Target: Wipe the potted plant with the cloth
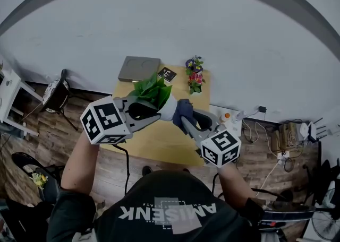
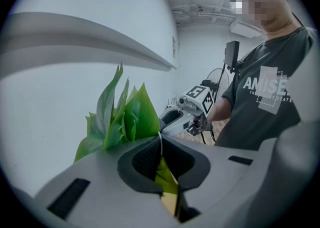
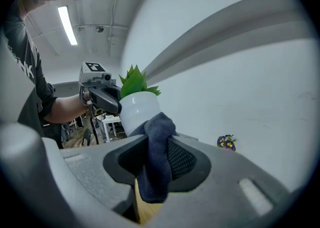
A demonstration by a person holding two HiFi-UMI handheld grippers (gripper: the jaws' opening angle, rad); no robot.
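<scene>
Clamping my right gripper (image 3: 156, 144) on the cloth (image 3: 159, 164), I have its jaws shut on the dark blue fold. The fold bunches out past the tips and hangs down between them. The bunched end presses against the side of the white pot (image 3: 136, 112).

My left gripper (image 2: 161, 147) has its jaws together on the plant (image 1: 156, 97). They pinch the pot's thin rim with a leaf caught in the gap, and the leaves (image 2: 122, 117) fan out just beyond the tips.

Between the two grippers the plant is held up above the table (image 1: 159, 140). It is tilted, with the leaves pointing away from me and the pot towards my right gripper.

Farther back on the table, near the wall, are a small bunch of flowers (image 1: 195, 75) and a grey slab (image 1: 139, 69).
</scene>
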